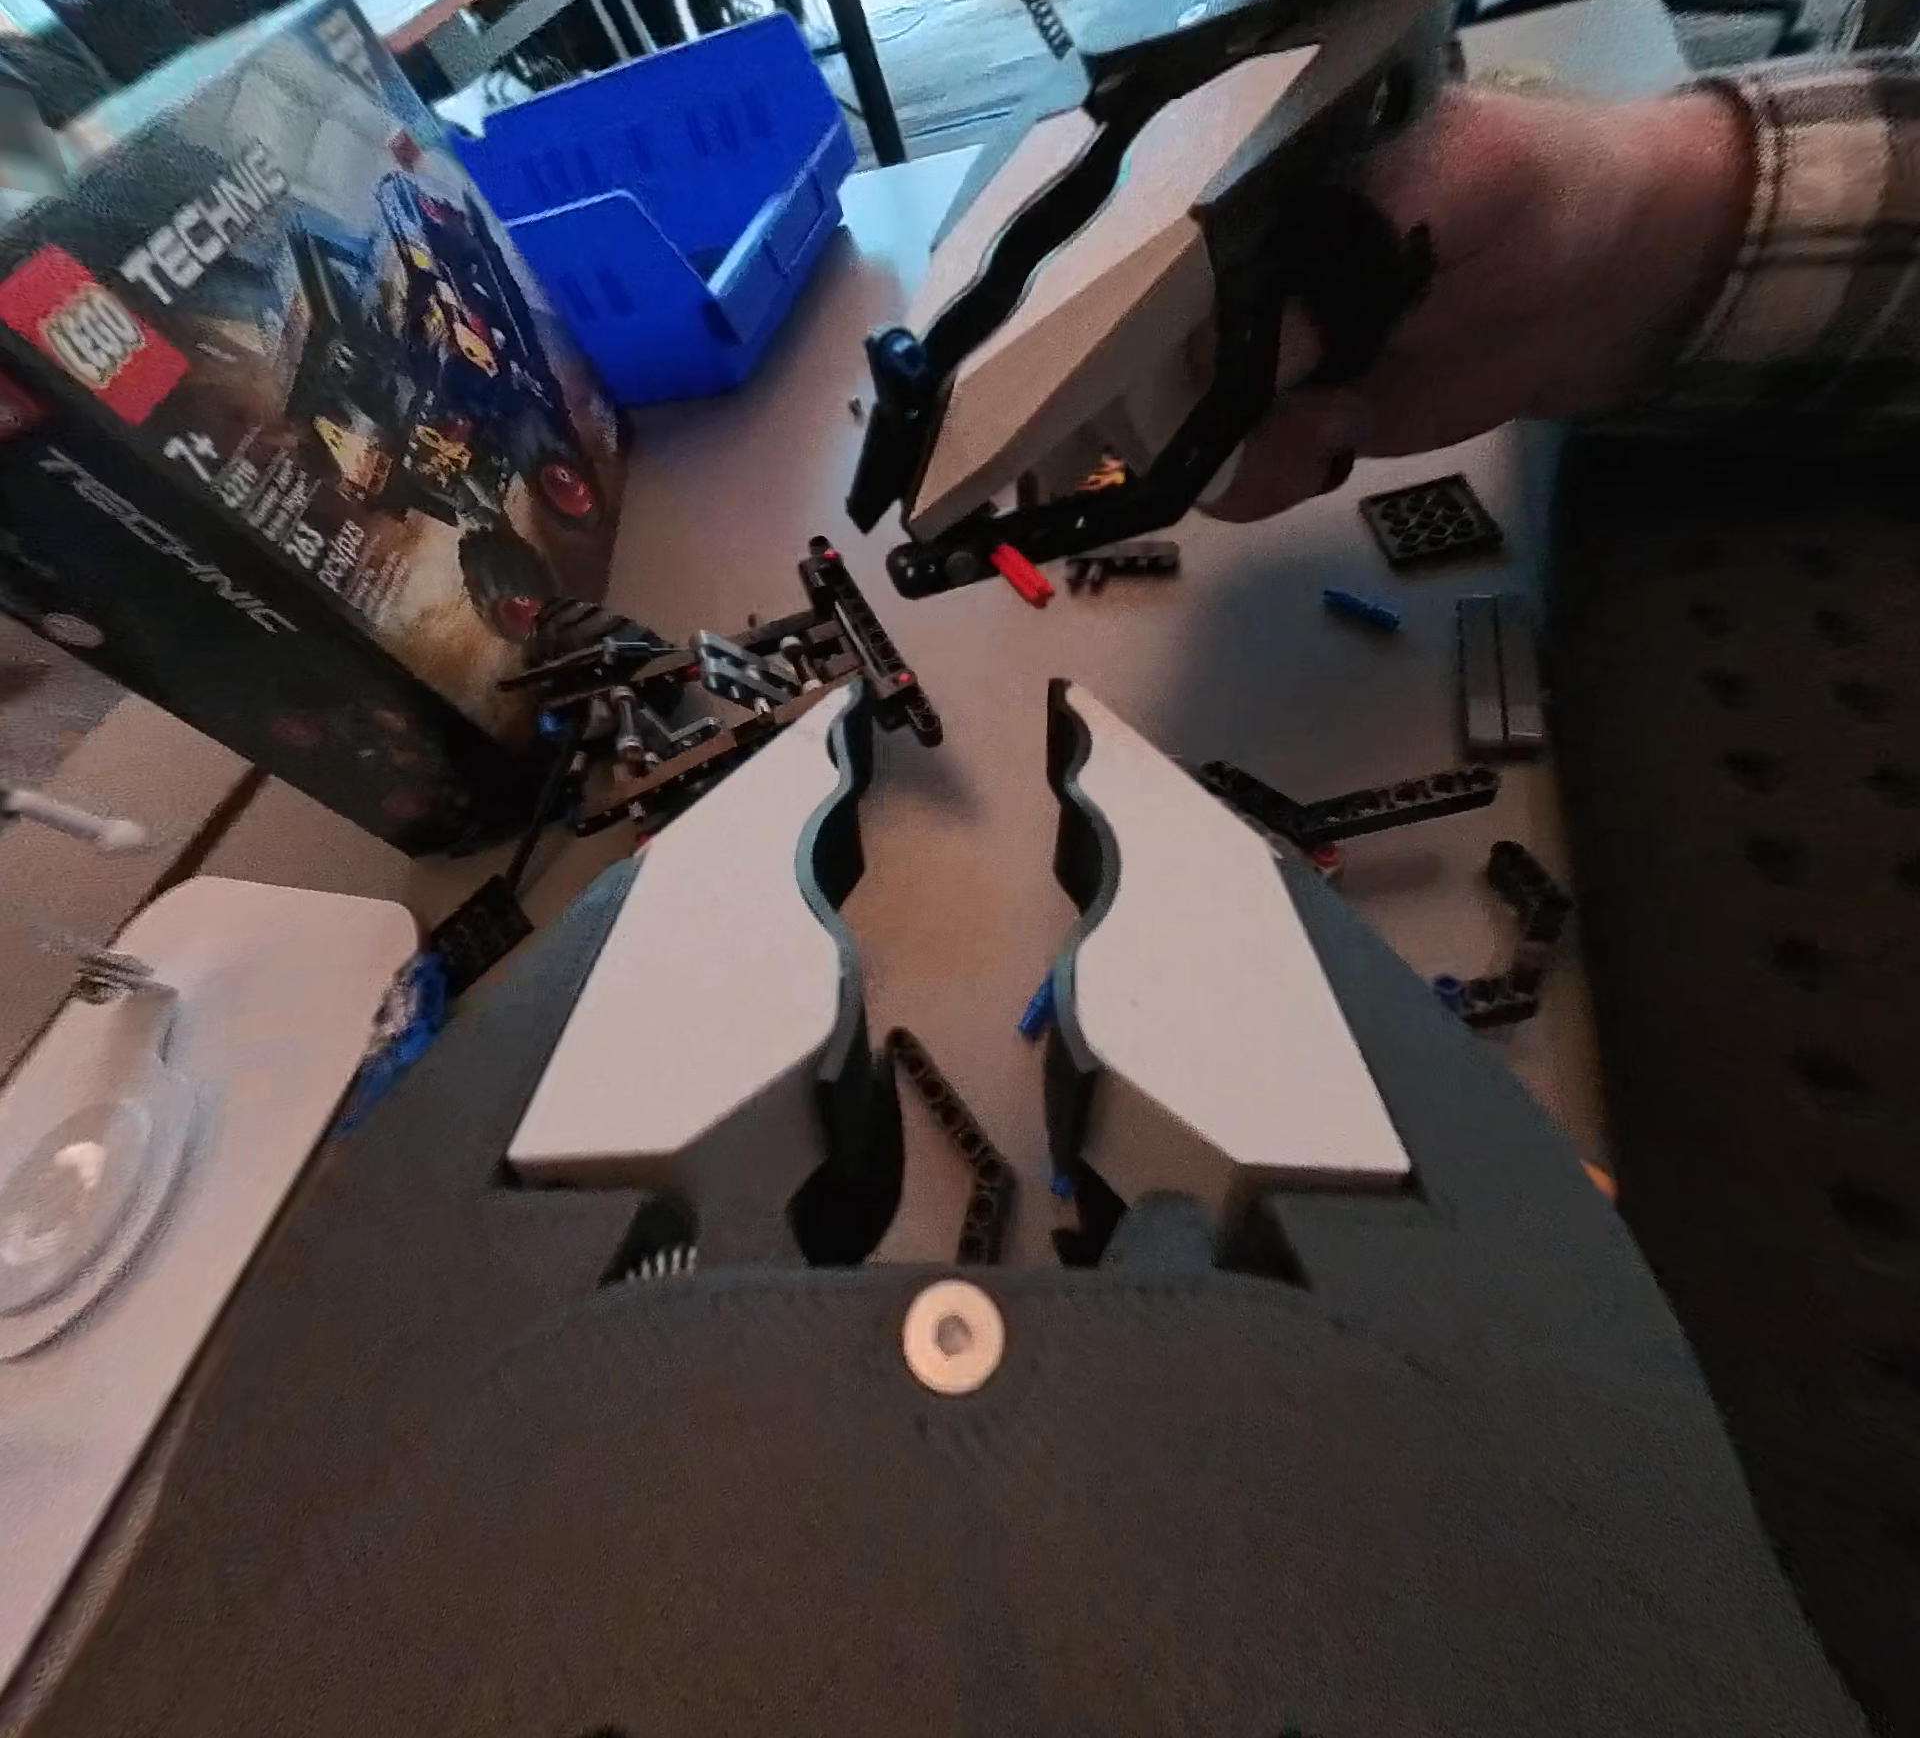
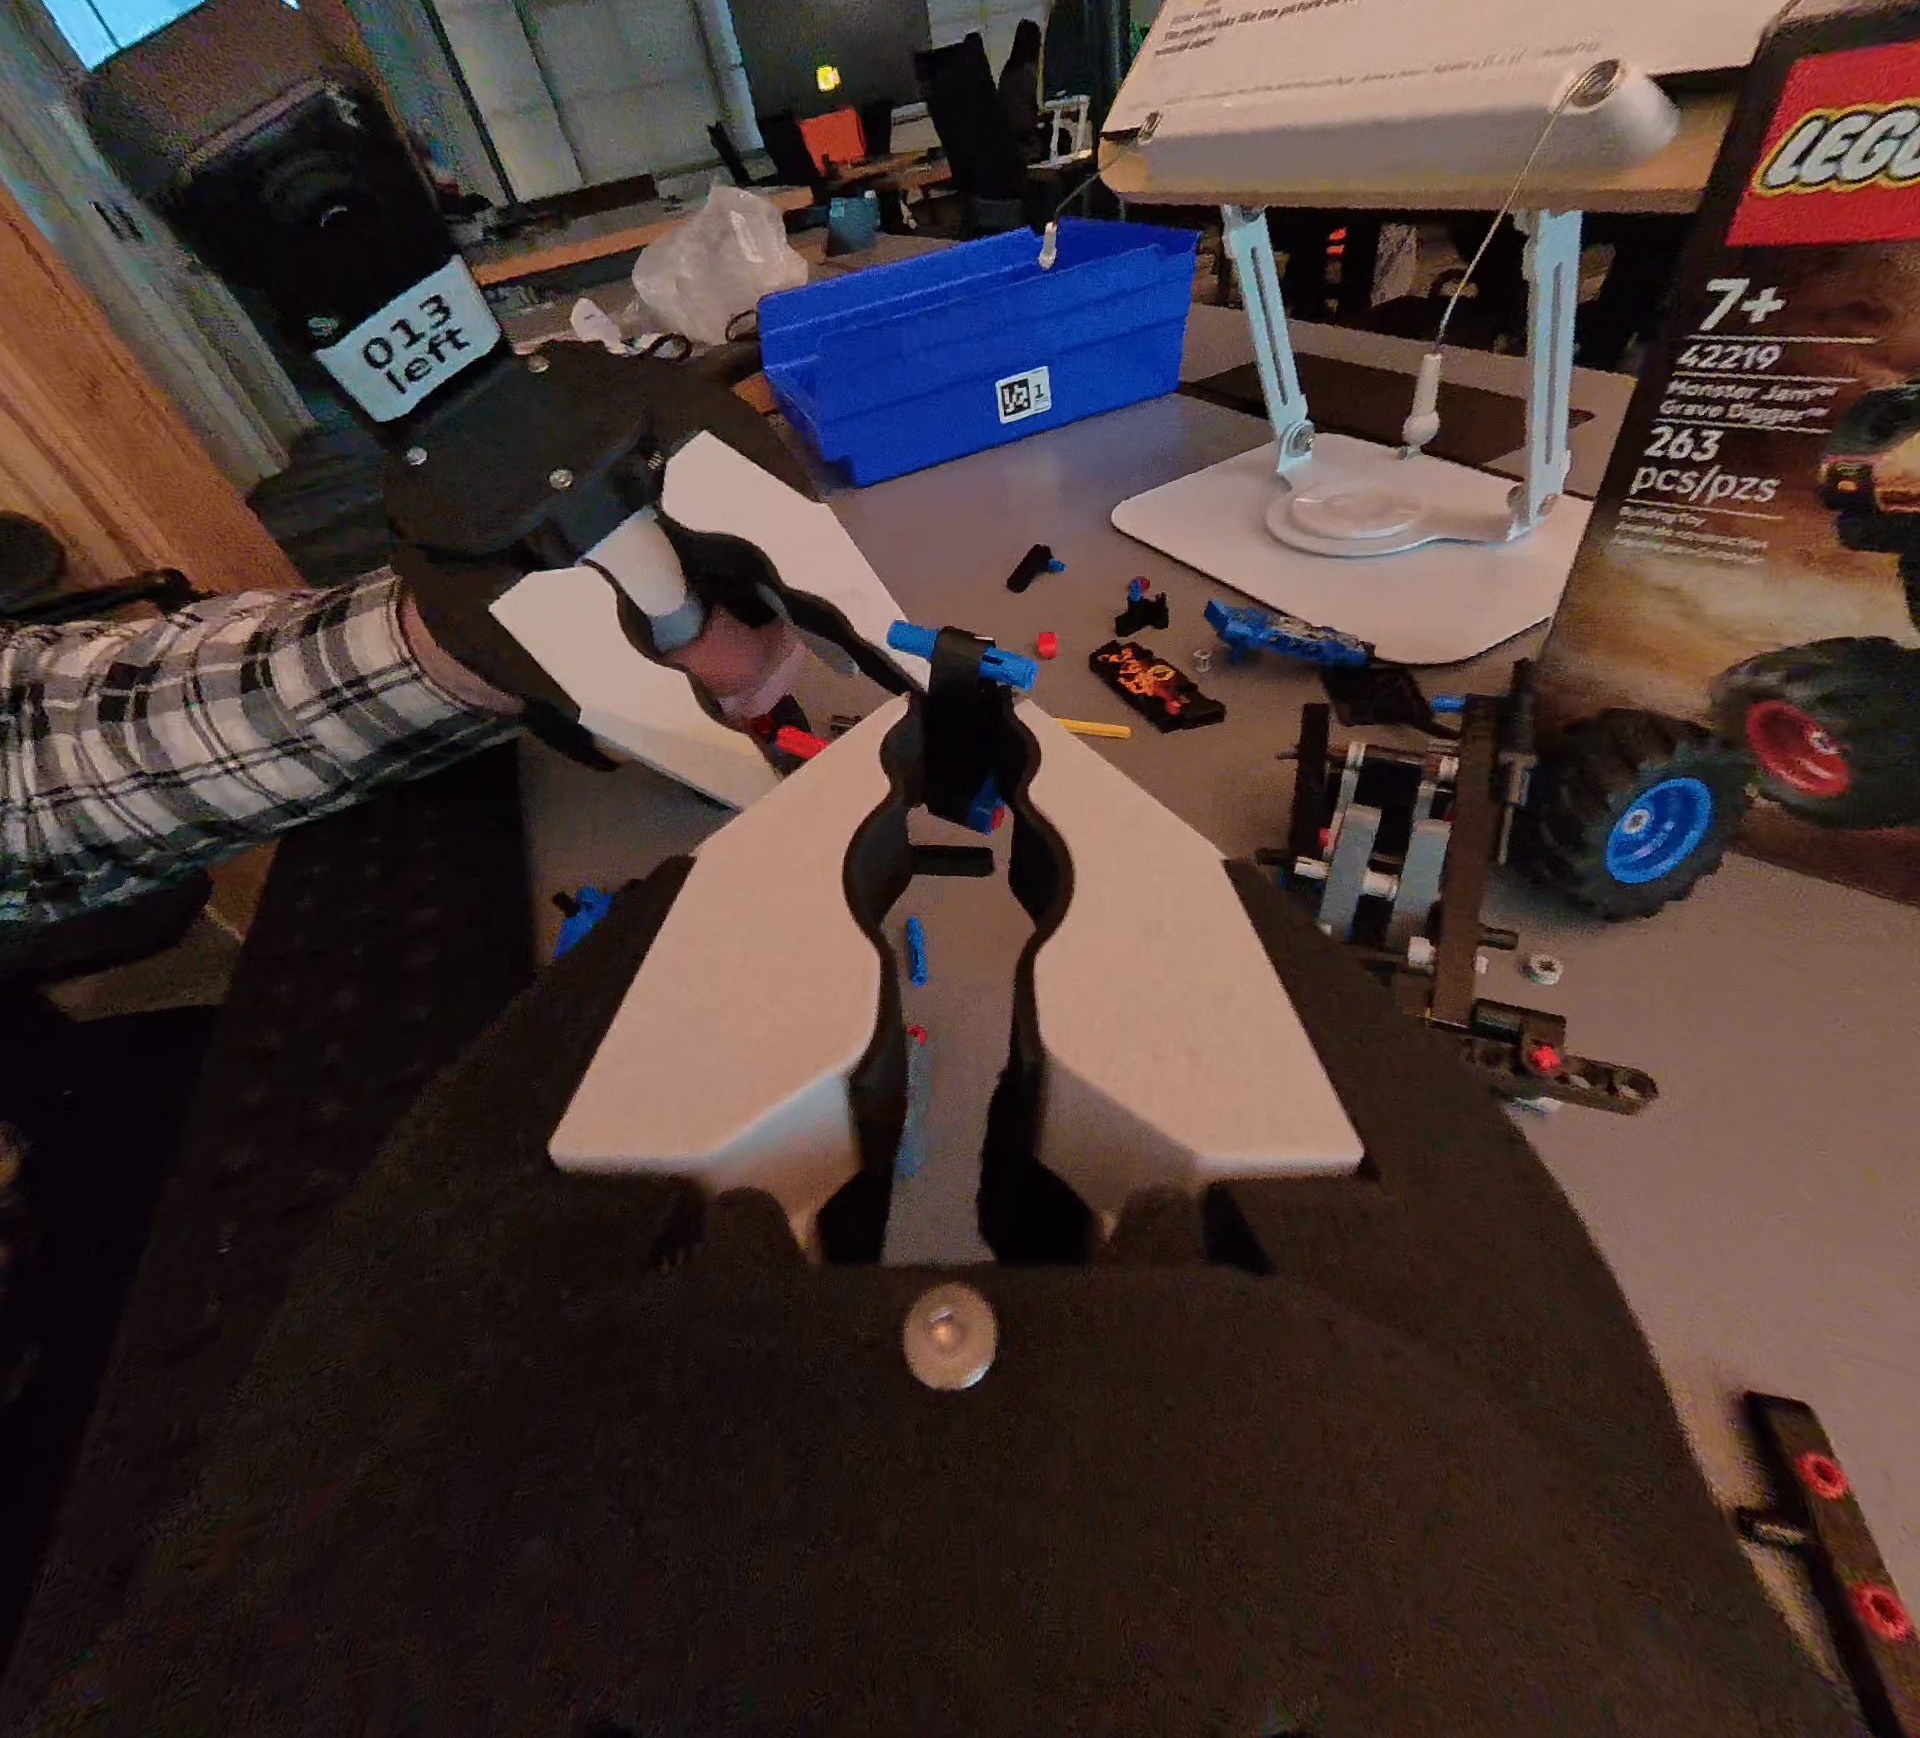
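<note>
The left gripper [image 1: 961,701] has two white fingers with wavy black edges, and they are spread apart with nothing between them; its tips hang over the grey table [image 1: 1091,649], just beside a half-built black toy frame of beams and pins [image 1: 727,680]; a loose black beam with holes [image 1: 966,1138] lies on the table under the gap. The right gripper [image 2: 961,732] looks the same, and its fingers are squeezed onto a small black toy piece with blue pins [image 2: 961,712], held up above the table; in the left wrist view that piece [image 1: 888,431] sticks out from the tips. A hand [image 1: 1507,275] in a checked sleeve [image 1: 1808,234] holds the right gripper. A tall black toy box with a truck picture [image 2: 1766,493] stands by the frame; a blue plastic bin [image 2: 977,338] sits farther back; a white stand with a printed sheet on it [image 2: 1351,504] is next to the box. Little black, blue and red pieces are scattered on the table, such as a flat black tile with orange flames [image 2: 1153,686] and a thin yellow rod [image 2: 1096,729].
</note>
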